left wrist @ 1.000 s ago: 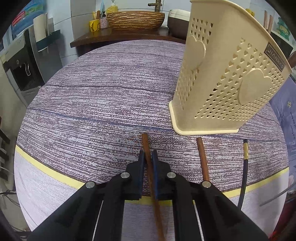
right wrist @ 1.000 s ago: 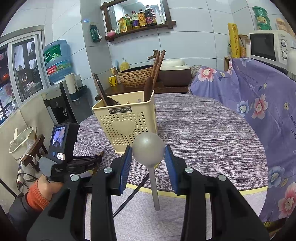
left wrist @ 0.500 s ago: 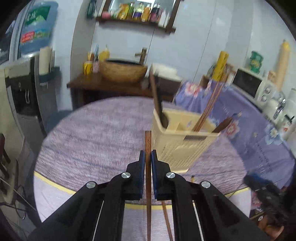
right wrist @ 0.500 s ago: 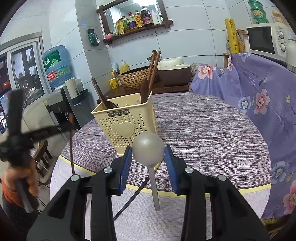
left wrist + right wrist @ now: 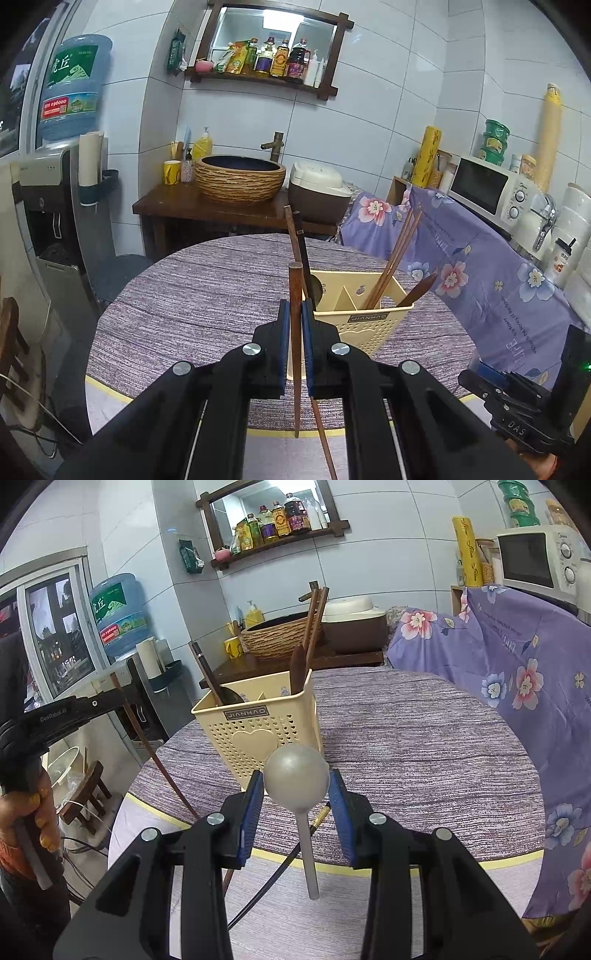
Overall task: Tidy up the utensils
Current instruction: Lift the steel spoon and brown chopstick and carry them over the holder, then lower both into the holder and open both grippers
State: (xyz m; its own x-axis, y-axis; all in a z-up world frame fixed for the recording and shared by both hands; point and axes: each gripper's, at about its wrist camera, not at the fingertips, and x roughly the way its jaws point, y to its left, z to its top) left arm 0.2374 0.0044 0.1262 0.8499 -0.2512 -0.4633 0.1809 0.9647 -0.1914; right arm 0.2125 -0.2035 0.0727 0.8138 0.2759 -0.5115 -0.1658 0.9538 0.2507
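Chopstick [image 5: 295,295] clamped upright at centre frame in the left gripper [image 5: 294,321], blue pads closed on the shaft below its blunt top, thin end hanging down toward the lower edge. Second chopstick [image 5: 320,424] slanting just beside it at lower centre; cannot tell whether lying on the table [image 5: 192,295] or caught in the same grip. Just behind, right of centre, the holder [image 5: 364,317], cream plastic, perforated, divided into compartments, already carrying chopsticks and a dark spoon. In the right view, spoon [image 5: 296,781] at centre, round grey bowl sitting between the blue pads of the right gripper [image 5: 296,797], stem pointing down; pads apparently touching both sides of the bowl, so gripping, though lightly. Black cable [image 5: 273,878] crossing the table below it. Likely handling: chopstick light, stiff, smooth and prone to pivoting in a narrow pinch, so best held near mid-shaft and lowered thin end first into the compartment with the others. Spoon bowl rounded and slippery between flat pads, liable to squirt out; a hold on the stem probably safer. Holder light and tall, easily tipped by a sideways knock.
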